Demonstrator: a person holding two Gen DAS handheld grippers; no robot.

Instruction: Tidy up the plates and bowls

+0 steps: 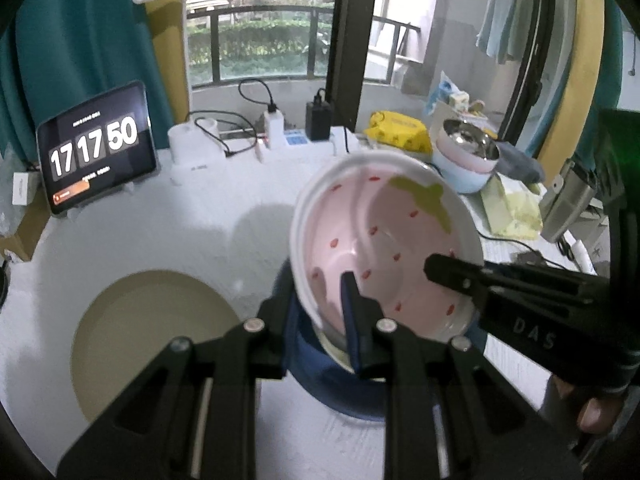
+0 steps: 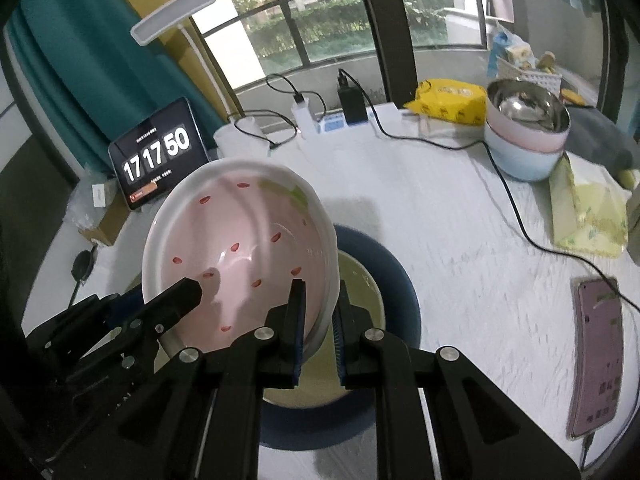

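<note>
A pink bowl with red strawberry seeds and a white outside [image 1: 384,240] [image 2: 240,248] hangs tilted above the table, held by both grippers. My left gripper [image 1: 316,284] [image 2: 188,290] is shut on its left rim, one finger inside the bowl and one outside. My right gripper [image 2: 320,292] [image 1: 436,266] is shut on the opposite rim. Directly beneath sits a blue plate [image 2: 396,280] [image 1: 320,384] with a cream plate [image 2: 360,292] lying in it. A beige plate [image 1: 152,344] rests alone on the white table to the left.
A steel bowl nested in pink and light-blue bowls [image 1: 468,160] [image 2: 524,136] stands at the back right. A tablet showing a clock [image 1: 96,148] [image 2: 160,156] stands at the back left. Along the back are chargers, cables [image 2: 516,208] and a yellow packet [image 2: 448,100]. A pink phone [image 2: 596,360] lies at the right.
</note>
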